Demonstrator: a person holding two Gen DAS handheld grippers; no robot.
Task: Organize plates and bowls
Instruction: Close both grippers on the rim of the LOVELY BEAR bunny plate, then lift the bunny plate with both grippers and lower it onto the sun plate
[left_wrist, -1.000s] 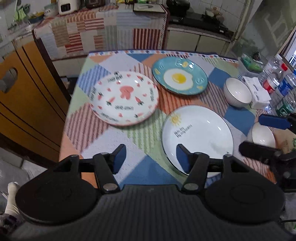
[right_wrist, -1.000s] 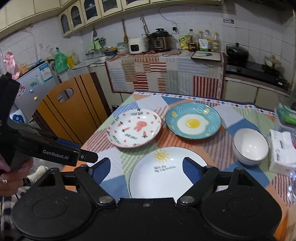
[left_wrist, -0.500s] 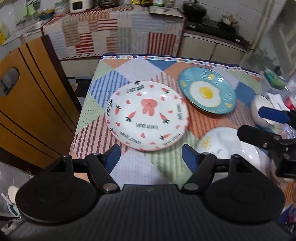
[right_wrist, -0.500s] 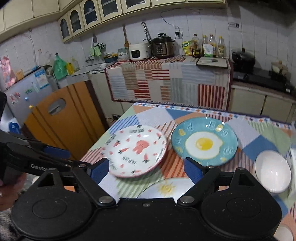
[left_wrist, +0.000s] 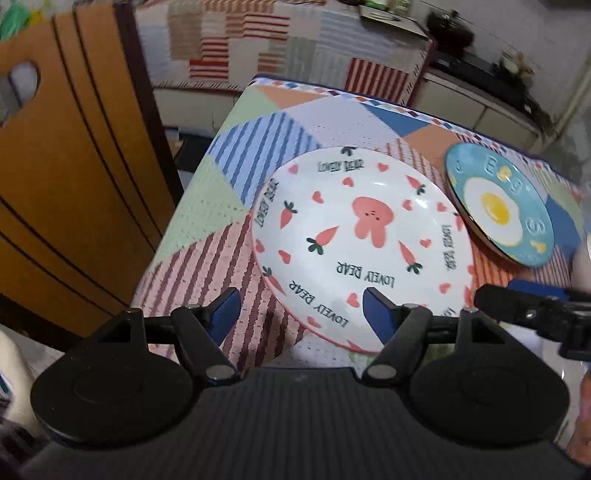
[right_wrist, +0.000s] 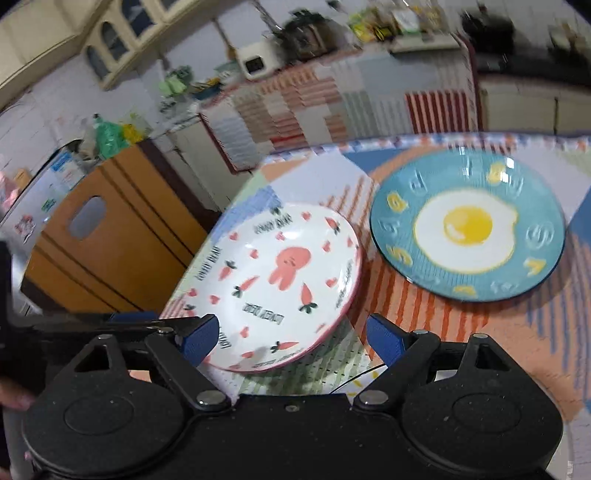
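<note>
A white plate with a pink rabbit and carrots (left_wrist: 364, 243) lies on the patchwork tablecloth; it also shows in the right wrist view (right_wrist: 277, 280). A blue plate with a fried-egg picture (left_wrist: 498, 210) lies to its right, also in the right wrist view (right_wrist: 467, 225). My left gripper (left_wrist: 301, 317) is open and empty, just above the rabbit plate's near rim. My right gripper (right_wrist: 291, 338) is open and empty, over the same plate's near right rim. The rim of a white plate with a sun drawing (right_wrist: 364, 378) peeks out under the right gripper.
A wooden chair back (left_wrist: 74, 177) stands close to the table's left edge (left_wrist: 192, 184). A counter draped with striped cloth (right_wrist: 332, 99) runs behind the table. The right gripper's finger (left_wrist: 532, 310) reaches in at the right of the left wrist view.
Both grippers have moved left and forward toward the rabbit plate, which now fills more of each view. The sun plate and the white bowls have slid out of sight. Both grippers stay open.
</note>
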